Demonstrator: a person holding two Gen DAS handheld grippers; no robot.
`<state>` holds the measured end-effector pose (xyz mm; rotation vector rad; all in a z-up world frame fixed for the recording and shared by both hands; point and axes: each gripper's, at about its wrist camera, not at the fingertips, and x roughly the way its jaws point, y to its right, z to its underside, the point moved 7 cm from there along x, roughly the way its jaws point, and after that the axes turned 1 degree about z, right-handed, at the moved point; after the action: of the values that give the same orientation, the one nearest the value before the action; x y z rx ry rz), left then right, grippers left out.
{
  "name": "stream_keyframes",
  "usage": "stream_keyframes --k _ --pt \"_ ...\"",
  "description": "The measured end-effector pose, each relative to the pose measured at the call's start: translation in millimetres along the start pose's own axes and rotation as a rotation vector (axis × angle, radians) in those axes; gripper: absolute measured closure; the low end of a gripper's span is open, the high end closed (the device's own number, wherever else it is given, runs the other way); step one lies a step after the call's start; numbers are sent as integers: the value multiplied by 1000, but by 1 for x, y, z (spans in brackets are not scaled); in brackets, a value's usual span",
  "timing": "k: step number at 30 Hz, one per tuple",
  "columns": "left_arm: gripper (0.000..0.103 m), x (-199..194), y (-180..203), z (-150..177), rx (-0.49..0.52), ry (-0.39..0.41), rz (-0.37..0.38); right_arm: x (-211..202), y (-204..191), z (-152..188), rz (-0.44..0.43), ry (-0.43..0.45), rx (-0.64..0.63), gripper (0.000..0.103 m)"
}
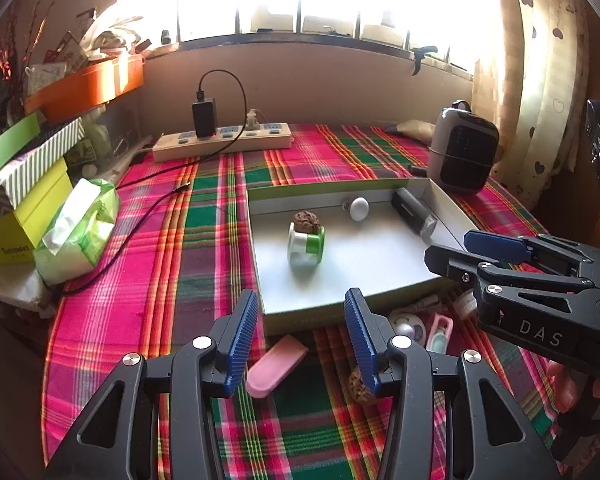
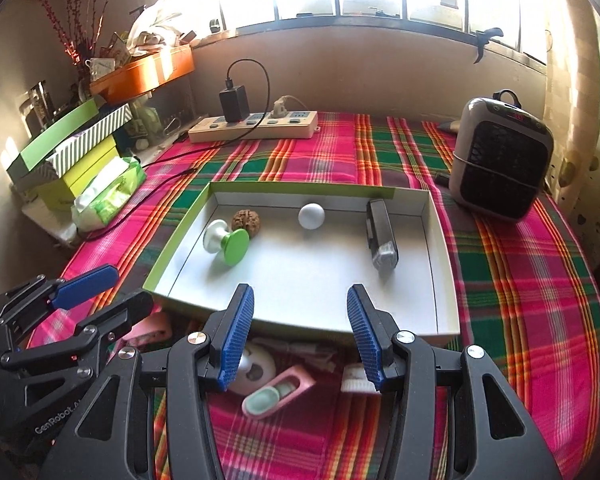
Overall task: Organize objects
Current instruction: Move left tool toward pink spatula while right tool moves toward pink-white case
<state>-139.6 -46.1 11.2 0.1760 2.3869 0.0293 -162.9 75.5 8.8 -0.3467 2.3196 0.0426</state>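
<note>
Walnut (image 1: 360, 388) lies on the plaid table just under my left gripper (image 1: 300, 336); hard, light, bumpy, likely to roll, so I'd pinch its middle. Both grippers, right one (image 2: 300, 332) too, gape empty before the tray (image 2: 444, 280).

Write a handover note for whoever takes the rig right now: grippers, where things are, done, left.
Left gripper: open, empty. Right gripper: open, empty.
In the box: walnut, green-and-white stopper, white ball, grey-black device.
Still on the cloth in front of the box: pink case, second walnut, pink-and-mint item, round white gadget, small white cap.
Done: four items boxed. Left: move the rest in.
</note>
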Motion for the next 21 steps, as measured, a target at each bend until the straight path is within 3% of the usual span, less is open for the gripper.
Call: stream_keyframes --k 21 --pt "59 -17 -25 46 -25 -18 40 -22 3 62 61 -16 82 53"
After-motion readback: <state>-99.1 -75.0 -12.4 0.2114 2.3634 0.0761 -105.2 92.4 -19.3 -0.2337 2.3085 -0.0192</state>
